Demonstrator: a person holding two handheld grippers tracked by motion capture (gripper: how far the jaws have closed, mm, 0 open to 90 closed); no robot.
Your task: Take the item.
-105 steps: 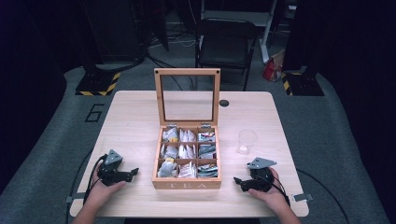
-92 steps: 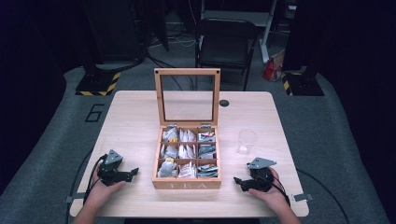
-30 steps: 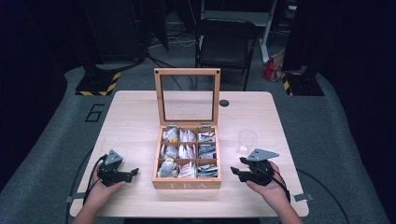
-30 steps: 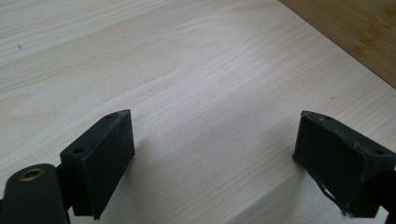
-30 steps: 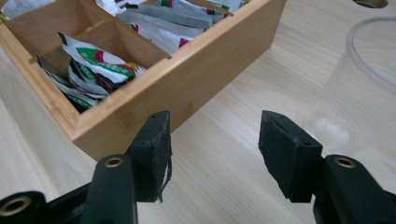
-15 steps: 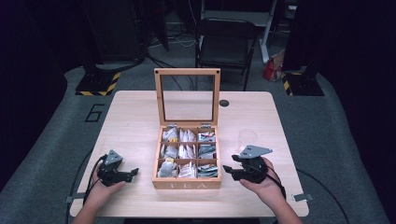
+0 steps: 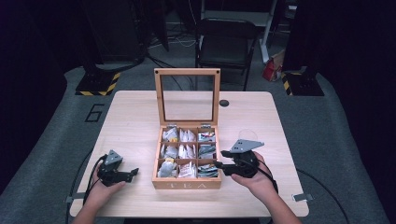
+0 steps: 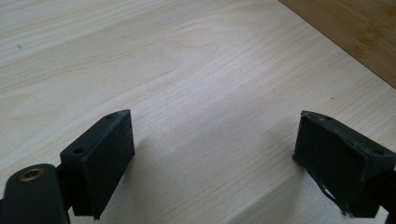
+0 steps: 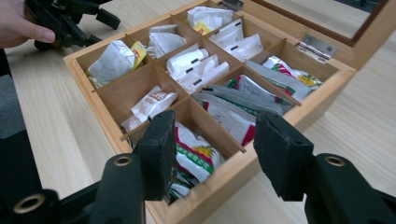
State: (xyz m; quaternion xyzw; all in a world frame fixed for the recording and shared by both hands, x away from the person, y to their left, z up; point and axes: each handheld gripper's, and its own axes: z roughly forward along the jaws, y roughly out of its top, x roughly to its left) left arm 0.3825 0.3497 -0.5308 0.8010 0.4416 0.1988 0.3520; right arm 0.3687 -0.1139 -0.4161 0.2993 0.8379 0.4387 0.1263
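Observation:
A wooden tea box (image 7: 187, 185) stands mid-table with its glass lid (image 7: 187, 97) propped upright. Its several compartments hold tea packets (image 9: 201, 65). My right gripper (image 7: 220, 158) is open at the box's right wall, its jaws reaching over the front right compartment. In the right gripper view the black fingers (image 9: 161, 140) straddle that corner above a green-and-red packet (image 9: 198, 156). My left gripper (image 7: 133, 172) rests open on the table left of the box, nothing between its jaws. The left gripper view has bare tabletop (image 8: 210, 93) and the box wall (image 8: 355, 37) at top right.
A clear cup (image 7: 242, 136) stands just behind the right gripper's grey plate, partly hidden. A small black disc (image 7: 224, 103) sits near the table's back edge. A black chair (image 7: 226, 44) stands beyond the table. Cables trail off the front edge from both grippers.
My right gripper has lifted from the table's front right and moved left to the box's right side. The left gripper has stayed put.

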